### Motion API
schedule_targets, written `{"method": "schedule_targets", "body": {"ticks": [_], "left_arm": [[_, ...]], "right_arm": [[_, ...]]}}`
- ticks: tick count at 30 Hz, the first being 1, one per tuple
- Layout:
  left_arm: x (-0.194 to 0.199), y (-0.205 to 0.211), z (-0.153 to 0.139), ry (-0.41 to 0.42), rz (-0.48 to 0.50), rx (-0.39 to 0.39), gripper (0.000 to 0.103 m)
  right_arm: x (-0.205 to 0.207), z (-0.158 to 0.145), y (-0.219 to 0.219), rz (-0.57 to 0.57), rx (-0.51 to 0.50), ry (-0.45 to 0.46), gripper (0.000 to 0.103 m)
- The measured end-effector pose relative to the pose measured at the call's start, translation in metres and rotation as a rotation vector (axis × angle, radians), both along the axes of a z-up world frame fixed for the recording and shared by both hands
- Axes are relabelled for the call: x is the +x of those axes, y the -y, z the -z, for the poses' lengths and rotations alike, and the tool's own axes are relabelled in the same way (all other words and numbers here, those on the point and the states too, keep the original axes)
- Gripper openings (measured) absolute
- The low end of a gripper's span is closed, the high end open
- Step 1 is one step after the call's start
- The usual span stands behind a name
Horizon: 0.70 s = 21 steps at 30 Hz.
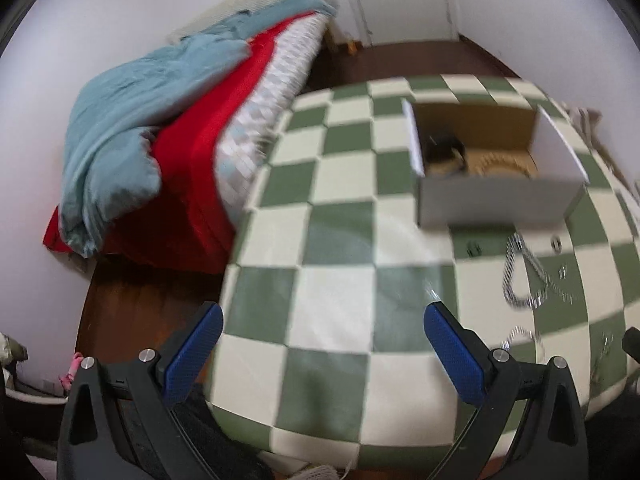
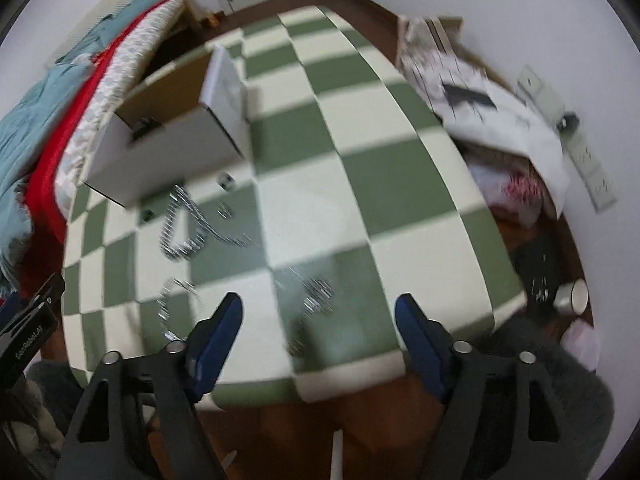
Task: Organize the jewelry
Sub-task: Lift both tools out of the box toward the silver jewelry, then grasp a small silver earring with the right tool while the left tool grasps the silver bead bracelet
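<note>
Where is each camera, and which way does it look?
Left wrist: sits on the left gripper, looks across the checkered table toward the box and bed; own open fingers show.
Right wrist: sits on the right gripper, looks along the table; own open fingers and the left gripper's edge show.
Both share table, box, chain.

Home bedroom, bed [image 1: 256,92] with blue blanket [image 1: 132,120], red sheet [image 1: 192,160]
</note>
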<state>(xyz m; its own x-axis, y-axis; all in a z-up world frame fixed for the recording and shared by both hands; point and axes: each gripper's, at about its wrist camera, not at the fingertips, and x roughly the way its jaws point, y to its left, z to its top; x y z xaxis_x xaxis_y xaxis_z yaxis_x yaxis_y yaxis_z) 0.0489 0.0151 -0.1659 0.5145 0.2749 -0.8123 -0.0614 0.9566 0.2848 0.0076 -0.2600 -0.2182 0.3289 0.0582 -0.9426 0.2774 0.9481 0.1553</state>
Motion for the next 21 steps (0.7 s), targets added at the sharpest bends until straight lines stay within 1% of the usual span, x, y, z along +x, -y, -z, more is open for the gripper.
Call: {"method": "schedule_targets", "body": {"ticks": [4, 8, 9, 10, 11, 12, 14, 15, 18, 21], "left_arm": [[-0.005, 0.021, 0.016, -0.028, 0.043, 0.025, 0.103], [-0.006, 0.036, 0.024, -0.045, 0.074, 0.040, 0.103], [-0.006, 0.038, 0.026, -0.049, 0.078, 0.043, 0.103], [-0.006, 0.039, 0.027, -0.053, 0.080, 0.047, 0.103], [-0.007, 0.041, 0.028, -0.057, 0.082, 0.050, 0.103], [-0.007, 0.041, 0.029, -0.062, 0.083, 0.051, 0.103], [-0.008, 0.043, 0.031, -0.074, 0.084, 0.047, 0.103], [-0.009, 0.043, 0.032, -0.079, 0.085, 0.044, 0.103], [-0.014, 0.049, 0.036, -0.095, 0.108, 0.037, 0.103], [-0.022, 0.060, 0.039, -0.116, 0.151, 0.018, 0.103]], "right_arm": [[-0.010, 0.016, 0.003, 0.001, 0.022, -0.025, 0.076], [-0.016, 0.023, -0.014, -0.052, 0.022, -0.023, 0.076], [-0.015, 0.025, -0.018, -0.066, 0.016, -0.027, 0.071], [-0.013, 0.029, -0.025, -0.084, 0.000, -0.040, 0.059], [-0.010, 0.030, -0.031, -0.098, -0.021, -0.048, 0.059], [-0.011, 0.029, -0.036, -0.114, -0.055, -0.032, 0.049], [-0.011, 0.029, -0.046, -0.145, -0.113, -0.026, 0.033], [-0.012, 0.029, -0.049, -0.152, -0.140, -0.016, 0.012], [-0.013, 0.029, -0.047, -0.143, -0.141, 0.001, 0.013], [-0.009, 0.028, -0.034, -0.107, -0.133, 0.009, 0.013]]}}
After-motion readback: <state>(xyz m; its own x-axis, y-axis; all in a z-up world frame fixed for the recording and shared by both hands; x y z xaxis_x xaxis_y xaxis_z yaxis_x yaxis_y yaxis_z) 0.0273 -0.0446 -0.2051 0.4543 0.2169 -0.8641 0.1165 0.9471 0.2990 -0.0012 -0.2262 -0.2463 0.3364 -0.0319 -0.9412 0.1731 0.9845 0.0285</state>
